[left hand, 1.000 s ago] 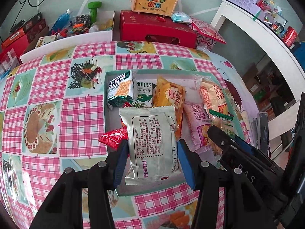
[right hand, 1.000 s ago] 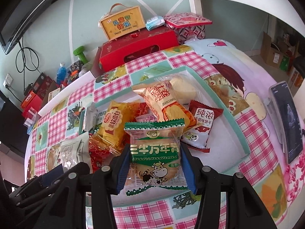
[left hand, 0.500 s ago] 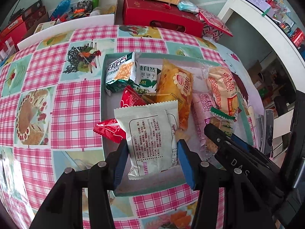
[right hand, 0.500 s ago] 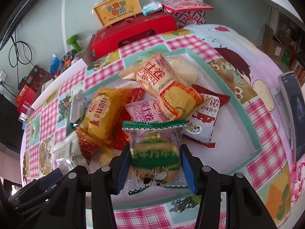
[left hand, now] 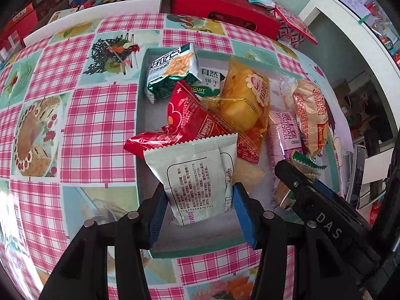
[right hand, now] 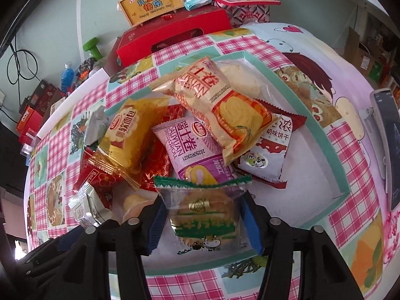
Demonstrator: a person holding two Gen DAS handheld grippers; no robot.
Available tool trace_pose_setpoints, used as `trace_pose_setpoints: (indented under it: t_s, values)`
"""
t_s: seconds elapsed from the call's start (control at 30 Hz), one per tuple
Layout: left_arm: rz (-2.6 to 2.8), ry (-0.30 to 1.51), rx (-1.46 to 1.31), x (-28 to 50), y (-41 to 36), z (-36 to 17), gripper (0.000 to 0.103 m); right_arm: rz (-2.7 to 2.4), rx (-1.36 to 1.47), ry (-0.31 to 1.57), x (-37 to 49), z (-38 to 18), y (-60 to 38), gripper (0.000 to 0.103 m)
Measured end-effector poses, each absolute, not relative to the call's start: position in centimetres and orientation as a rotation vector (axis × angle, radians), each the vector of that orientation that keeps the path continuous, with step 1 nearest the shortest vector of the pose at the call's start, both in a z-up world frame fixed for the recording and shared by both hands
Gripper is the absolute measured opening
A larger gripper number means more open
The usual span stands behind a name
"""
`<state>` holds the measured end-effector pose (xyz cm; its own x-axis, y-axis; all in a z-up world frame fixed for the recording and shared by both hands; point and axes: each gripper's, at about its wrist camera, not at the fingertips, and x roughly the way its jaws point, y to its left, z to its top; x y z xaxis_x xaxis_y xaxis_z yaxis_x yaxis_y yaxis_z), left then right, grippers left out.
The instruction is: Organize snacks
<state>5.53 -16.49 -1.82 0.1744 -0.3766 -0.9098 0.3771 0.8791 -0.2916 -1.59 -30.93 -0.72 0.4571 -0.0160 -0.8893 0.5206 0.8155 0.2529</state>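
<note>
So both grippers are down over the shallow teal-rimmed white tray (right hand: 308,115) sitting on the pink checked tablecloth (left hand: 100,115), each with a packet between its fingers; the left gripper (left hand: 197,202) has its blue pads clamped on a pale silver-white foil snack packet (left hand: 197,175) printed side up, hanging over the tray's near-left corner; the right gripper (right hand: 202,221) is over the near edge with a clear, green-trimmed biscuit packet (right hand: 205,210), and its jaws are opening around it, pads looking just clear of the wrapper.

The rest of the snacks are heaped toward the tray's far side; the red foil cookie packet (left hand: 190,120) sits right behind the white one, and the purple swiss roll packet (right hand: 190,147) touches the green one's top edge.

What could go wrong, I reckon: the green packet is dropping onto the foot of that heap, so it may slide or tip over the low near rim; the white packet is slippery foil held by its lower part, so it could twist out early; and both grippers are close together, so a bump is possible.
</note>
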Motion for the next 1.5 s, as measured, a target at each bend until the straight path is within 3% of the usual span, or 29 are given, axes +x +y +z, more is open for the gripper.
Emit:
trace_pose_setpoints:
  t_s: [0.23,0.37,0.8,0.9,0.93,1.1,1.17,1.23,1.33,1.5]
  values:
    - [-0.546,1.271,-0.022,5.6,-15.7,-0.6,0.055,-0.35,0.529,1.054,-1.8,-0.3,-30.7,0.07]
    - [-0.558,1.255,-0.036,5.6,-15.2,0.3,0.06,-0.35,0.524,1.041,-2.0,0.4,-30.5,0.07]
    - [-0.548,1.14,-0.054,5.7,-13.6,3.8,0.062,-0.363,0.5,0.942,-3.1,3.8,-30.2,0.07]
    - [-0.445,1.096,0.0,6.3,-12.6,3.8,0.069,-0.365,0.501,0.939,-3.1,3.8,-30.3,0.076]
    - [-0.404,1.086,0.024,6.6,-12.3,3.7,0.069,-0.364,0.5,0.943,-3.0,3.6,-30.3,0.082]
    - [-0.298,1.091,0.068,8.0,-10.5,2.3,0.072,-0.349,0.484,0.95,-2.6,3.2,-29.9,0.083]
    - [-0.277,1.108,0.068,8.5,-10.1,1.6,0.08,-0.343,0.474,0.954,-2.4,3.1,-29.8,0.083]
    - [-0.254,1.123,0.073,8.9,-10.0,0.9,0.082,-0.342,0.466,0.954,-2.3,3.0,-29.7,0.084]
    - [-0.237,1.14,0.073,9.2,-9.9,0.2,0.084,-0.347,0.453,0.949,-2.1,3.0,-29.6,0.101]
    - [-0.211,1.137,0.078,9.2,-9.8,-0.1,0.096,-0.353,0.443,0.936,-2.1,3.0,-29.7,0.103]
